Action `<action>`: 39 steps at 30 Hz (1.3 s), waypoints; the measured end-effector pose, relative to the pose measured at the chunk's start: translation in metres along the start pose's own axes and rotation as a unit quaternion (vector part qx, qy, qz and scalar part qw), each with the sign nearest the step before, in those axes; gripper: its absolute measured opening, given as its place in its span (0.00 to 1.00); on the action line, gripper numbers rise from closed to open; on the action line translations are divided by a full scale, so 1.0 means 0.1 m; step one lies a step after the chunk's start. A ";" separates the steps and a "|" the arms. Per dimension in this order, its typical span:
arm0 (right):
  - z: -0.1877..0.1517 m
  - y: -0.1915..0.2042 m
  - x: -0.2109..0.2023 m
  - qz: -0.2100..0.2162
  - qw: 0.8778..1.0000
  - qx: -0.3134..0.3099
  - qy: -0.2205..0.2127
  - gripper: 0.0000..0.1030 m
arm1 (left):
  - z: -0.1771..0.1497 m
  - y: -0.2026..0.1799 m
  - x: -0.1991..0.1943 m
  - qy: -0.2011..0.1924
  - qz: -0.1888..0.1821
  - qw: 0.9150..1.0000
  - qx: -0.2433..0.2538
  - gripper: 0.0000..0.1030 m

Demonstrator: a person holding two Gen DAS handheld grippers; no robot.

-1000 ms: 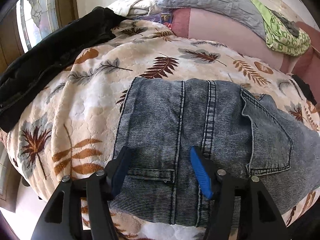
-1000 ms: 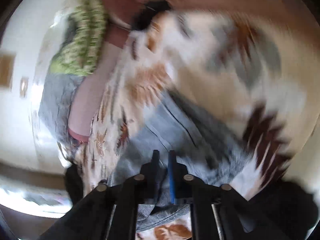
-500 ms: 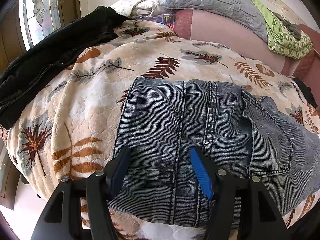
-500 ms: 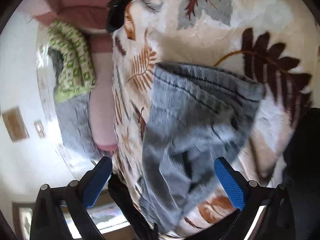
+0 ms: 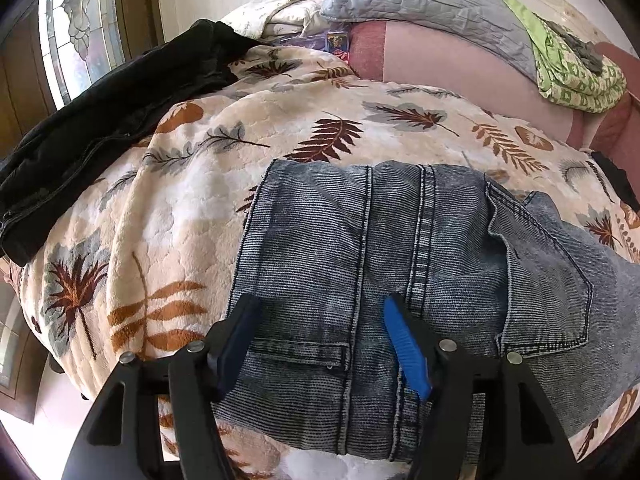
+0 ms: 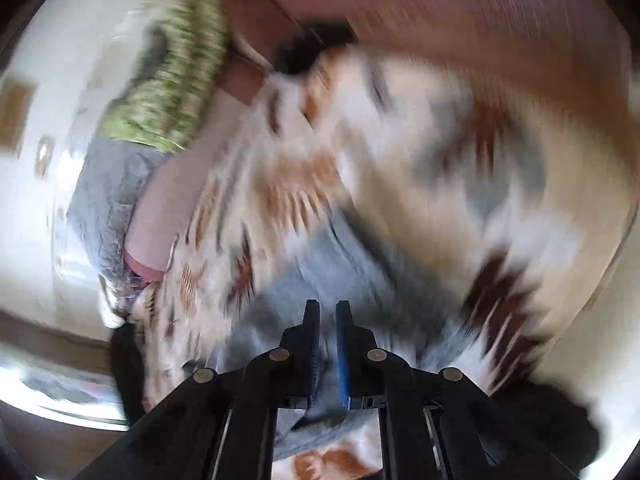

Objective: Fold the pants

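Note:
Grey-blue denim pants (image 5: 400, 256) lie on a leaf-print blanket (image 5: 192, 208), waistband near me, a back pocket at right. My left gripper (image 5: 320, 320) is open, its fingers hovering just over the waistband, holding nothing. In the blurred right wrist view, my right gripper (image 6: 327, 320) is shut on a fold of the pants (image 6: 320, 264), with denim pinched between the fingers and hanging below them.
A black jacket (image 5: 100, 120) lies along the blanket's left edge. A grey quilted pillow (image 5: 420, 4) and a green patterned cloth (image 5: 572, 68) rest on the pink headboard cushion (image 5: 460, 68) at the back. A window is at far left.
The right gripper, open over the pants half a second ago, has closed on denim and is moving fast. The left gripper has stayed open over the waistband.

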State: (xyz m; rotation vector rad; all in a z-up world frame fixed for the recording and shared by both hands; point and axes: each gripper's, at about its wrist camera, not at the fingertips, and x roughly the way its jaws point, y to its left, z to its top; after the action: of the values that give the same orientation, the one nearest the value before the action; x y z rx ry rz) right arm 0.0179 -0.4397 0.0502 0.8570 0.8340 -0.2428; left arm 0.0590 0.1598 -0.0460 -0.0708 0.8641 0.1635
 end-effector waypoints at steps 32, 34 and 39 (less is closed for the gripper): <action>0.40 0.57 1.18 -0.196 0.913 -0.343 0.100 0.42 | -0.02 -0.03 0.03 -0.015 0.044 0.999 0.011 0.82; 0.45 0.37 1.01 -0.168 0.940 -0.287 0.079 0.42 | -0.02 -0.03 0.02 -0.015 0.045 0.999 0.009 0.82; 0.34 0.07 0.21 -0.014 0.990 -0.123 0.064 0.56 | -0.02 -0.02 0.03 -0.015 0.043 0.999 0.009 0.84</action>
State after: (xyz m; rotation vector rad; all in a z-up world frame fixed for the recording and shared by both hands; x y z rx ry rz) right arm 0.0537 -0.4576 0.0516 0.6335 0.9739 -0.1067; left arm 0.0598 0.1583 -0.0493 -0.0146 0.8380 0.2372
